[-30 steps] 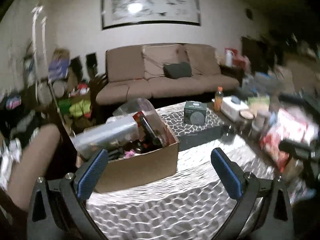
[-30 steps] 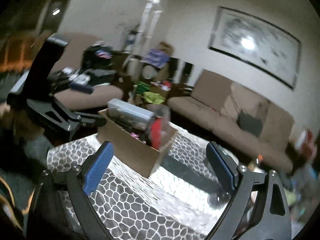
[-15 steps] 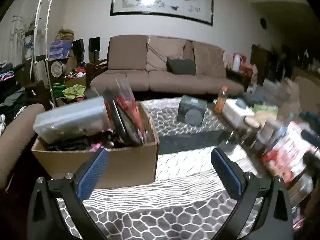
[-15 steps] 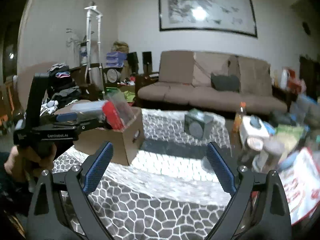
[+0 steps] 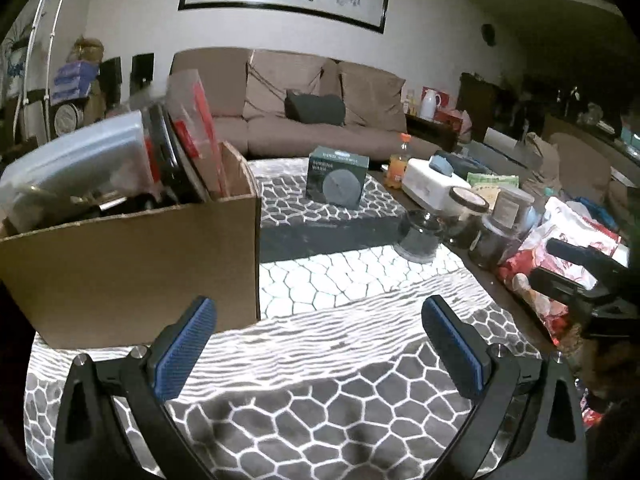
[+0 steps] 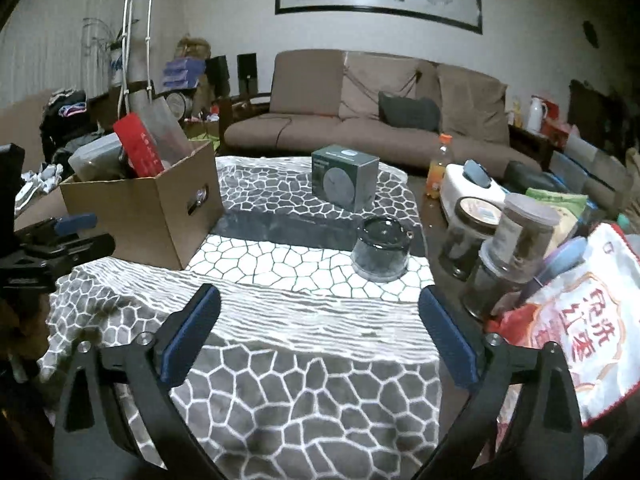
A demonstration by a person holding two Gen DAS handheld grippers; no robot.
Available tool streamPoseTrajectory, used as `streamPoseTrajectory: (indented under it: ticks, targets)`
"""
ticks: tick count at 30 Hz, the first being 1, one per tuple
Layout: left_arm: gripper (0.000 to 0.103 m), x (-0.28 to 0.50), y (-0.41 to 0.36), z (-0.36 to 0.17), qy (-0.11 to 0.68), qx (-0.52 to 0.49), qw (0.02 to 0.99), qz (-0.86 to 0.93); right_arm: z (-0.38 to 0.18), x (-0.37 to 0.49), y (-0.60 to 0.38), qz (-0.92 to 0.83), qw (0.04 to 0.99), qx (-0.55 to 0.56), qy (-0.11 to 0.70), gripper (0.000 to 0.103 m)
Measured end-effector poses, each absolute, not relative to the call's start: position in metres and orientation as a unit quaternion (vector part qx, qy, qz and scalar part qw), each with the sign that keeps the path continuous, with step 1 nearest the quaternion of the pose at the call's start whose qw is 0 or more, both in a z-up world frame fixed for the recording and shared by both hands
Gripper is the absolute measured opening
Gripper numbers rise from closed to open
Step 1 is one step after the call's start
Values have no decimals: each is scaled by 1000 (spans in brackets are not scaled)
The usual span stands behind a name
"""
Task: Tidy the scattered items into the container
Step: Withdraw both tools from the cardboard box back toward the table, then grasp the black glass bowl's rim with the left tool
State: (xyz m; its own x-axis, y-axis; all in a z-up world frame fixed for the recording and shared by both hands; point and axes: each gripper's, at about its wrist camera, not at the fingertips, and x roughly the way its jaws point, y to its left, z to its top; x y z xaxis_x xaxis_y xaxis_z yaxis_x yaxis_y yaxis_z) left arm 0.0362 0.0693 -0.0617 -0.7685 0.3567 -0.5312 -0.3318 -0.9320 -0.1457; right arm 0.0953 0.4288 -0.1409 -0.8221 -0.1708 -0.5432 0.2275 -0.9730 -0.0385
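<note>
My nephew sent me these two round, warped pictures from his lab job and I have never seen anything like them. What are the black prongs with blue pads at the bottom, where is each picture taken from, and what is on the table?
There is no robot here: a person holds a two-finger tool in each hand, with a wide-angle camera looking along its fingers. One picture comes from the left gripper, the other from the right gripper. The blue pads are their fingertips. Both are open and hold nothing.

On the patterned tablecloth stand a cardboard box already stuffed with items, a dark green carton and a small dark glass jar. Further right are an orange bottle, lidded jars and a red and white bag. In the right gripper's picture, the other tool shows at the left edge.
</note>
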Motion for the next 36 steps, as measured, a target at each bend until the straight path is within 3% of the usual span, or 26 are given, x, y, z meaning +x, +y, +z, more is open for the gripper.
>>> streamPoseTrajectory:
  ticks: [8,18,23,28,36]
  targets:
    - [103,25,82,-72,-16,-300,224,927,-172,40,446,-941,57,334,28,103]
    - [103,-21,170,-78,53,-263,295,917,-177,16,475,-927,57,371,10,103]
    - [103,-70,218,-105,41,-291,329,898,-163,26,493,-932,10,361,-3,103]
    - [103,-114,264,-124,-17,-309,305,900,-143,38,506,-942,-36,333,1,103]
    - [99,-161,315,-145,-15,-356,262,897,-149,33,539,-928,-62,363,-53,103]
